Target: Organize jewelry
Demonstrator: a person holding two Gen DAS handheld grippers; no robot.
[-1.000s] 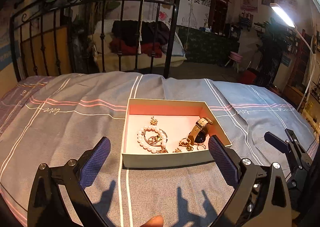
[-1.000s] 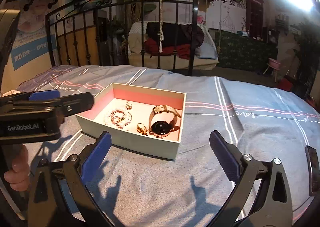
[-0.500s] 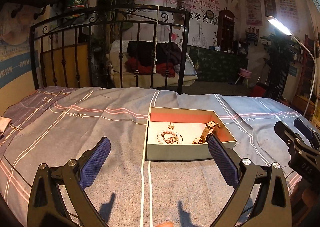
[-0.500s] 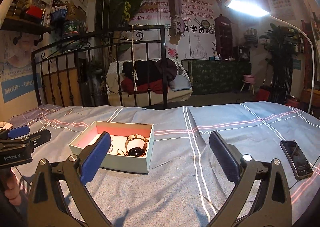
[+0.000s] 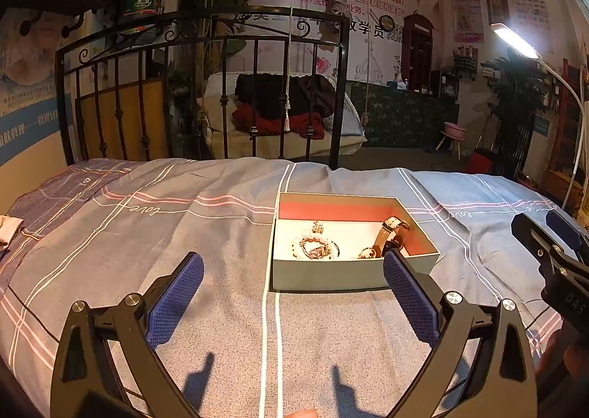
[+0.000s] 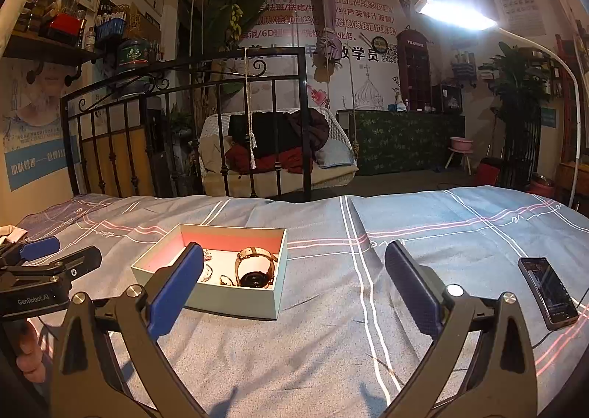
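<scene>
An open pale box [image 5: 342,273] with a pink inside lies on the grey striped bedspread [image 5: 184,234]. In it are a pearl bracelet [image 5: 314,246], small gold pieces [image 5: 367,253] and a beige-strapped watch [image 5: 393,230]. The box also shows in the right wrist view [image 6: 235,298], with the watch [image 6: 255,270] inside. My left gripper [image 5: 292,292] is open and empty, held back from the box's near side. My right gripper [image 6: 294,289] is open and empty, to the right of the box.
A black phone [image 6: 547,292] lies on the bedspread at the far right. A black iron bed frame [image 5: 206,86] stands behind the bed. A lit lamp [image 6: 454,14] arches over from the right. A pale cloth [image 5: 9,228] lies at the left edge.
Both grippers have drawn back and levelled out from above the box. The box now looks smaller and farther away. Both stay open and empty.
</scene>
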